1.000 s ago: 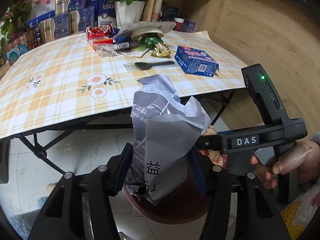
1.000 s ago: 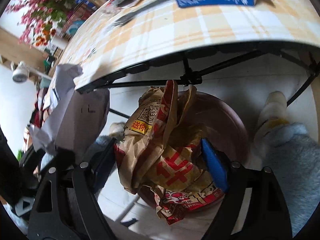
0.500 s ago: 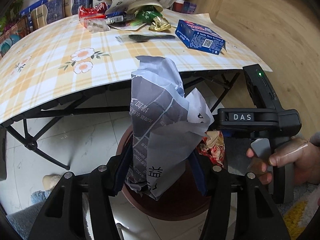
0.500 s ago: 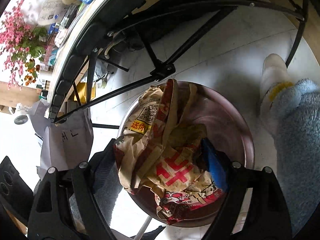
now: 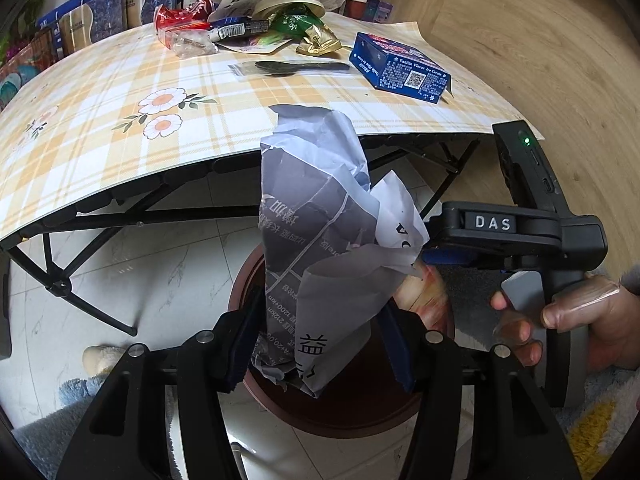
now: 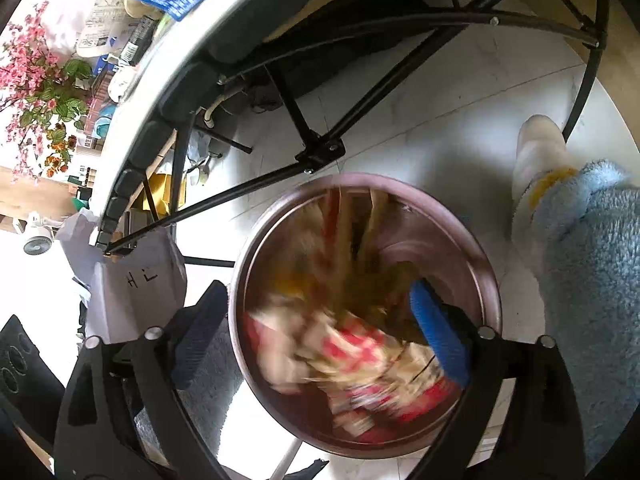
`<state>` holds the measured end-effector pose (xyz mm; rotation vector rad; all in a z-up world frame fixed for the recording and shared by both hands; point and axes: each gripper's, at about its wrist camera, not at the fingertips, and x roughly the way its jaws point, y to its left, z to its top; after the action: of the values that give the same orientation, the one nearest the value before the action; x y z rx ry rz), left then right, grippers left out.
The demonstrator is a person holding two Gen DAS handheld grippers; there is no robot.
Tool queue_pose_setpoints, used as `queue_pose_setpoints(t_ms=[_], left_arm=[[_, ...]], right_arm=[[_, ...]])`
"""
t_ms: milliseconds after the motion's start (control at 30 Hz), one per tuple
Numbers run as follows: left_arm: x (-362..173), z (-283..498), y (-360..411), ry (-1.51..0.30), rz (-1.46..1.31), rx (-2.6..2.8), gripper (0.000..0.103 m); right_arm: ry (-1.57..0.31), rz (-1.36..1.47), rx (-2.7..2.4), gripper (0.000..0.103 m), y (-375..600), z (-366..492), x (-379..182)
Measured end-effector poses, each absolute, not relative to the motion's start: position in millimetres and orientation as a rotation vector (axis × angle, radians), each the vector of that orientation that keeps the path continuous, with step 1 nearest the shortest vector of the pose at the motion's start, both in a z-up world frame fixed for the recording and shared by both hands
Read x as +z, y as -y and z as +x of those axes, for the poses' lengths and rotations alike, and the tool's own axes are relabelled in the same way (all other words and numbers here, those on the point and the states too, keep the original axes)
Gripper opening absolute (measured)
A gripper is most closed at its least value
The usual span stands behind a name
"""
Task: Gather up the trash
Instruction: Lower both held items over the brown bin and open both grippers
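My left gripper (image 5: 320, 344) is shut on a crumpled grey-and-white printed bag (image 5: 320, 240) and holds it upright over a round maroon bin (image 5: 344, 412) on the floor. My right gripper (image 6: 320, 340) is open above the same bin (image 6: 486, 280). A brown-and-red paper bag (image 6: 352, 344) shows blurred between its jaws, dropping into the bin. The right gripper also shows in the left wrist view (image 5: 520, 232), beside the grey bag. More trash lies on the table: a blue ice cream box (image 5: 400, 68), a wrapped black spoon (image 5: 292, 68) and a pile of wrappers (image 5: 248, 28).
The folding table (image 5: 100, 128) with a yellow plaid cloth stands just behind the bin, its black legs (image 6: 320, 148) close by. A wooden wall (image 5: 540, 40) is on the right. My slippered foot (image 6: 540, 152) and a blue fleece leg (image 6: 592, 260) are beside the bin.
The right gripper has tilted down over the bin and opened, and the brown-and-red paper bag has left its jaws and falls into the bin. The left gripper has lowered with the grey bag.
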<state>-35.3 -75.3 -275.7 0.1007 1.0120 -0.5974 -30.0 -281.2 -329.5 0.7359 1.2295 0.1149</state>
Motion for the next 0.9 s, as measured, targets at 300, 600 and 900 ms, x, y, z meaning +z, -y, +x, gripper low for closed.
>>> queue_pose_setpoints(t_ms=[300,600,900], left_arm=[[-283,-33,76,-1.042,0.102,-0.597,0.055],[-283,-34,76,-1.043,0.106,-0.594,0.077],[-271,-31,56,-0.991,0.037,-0.515,0.09]], right_arm=[[-1.213,0.727,0.075,0.095,284,-32,-327],[-1.216,0.735,0.038,0.095,289,-34,-328],[-1.224,0.729,0.015,0.095,287,-34,-331]])
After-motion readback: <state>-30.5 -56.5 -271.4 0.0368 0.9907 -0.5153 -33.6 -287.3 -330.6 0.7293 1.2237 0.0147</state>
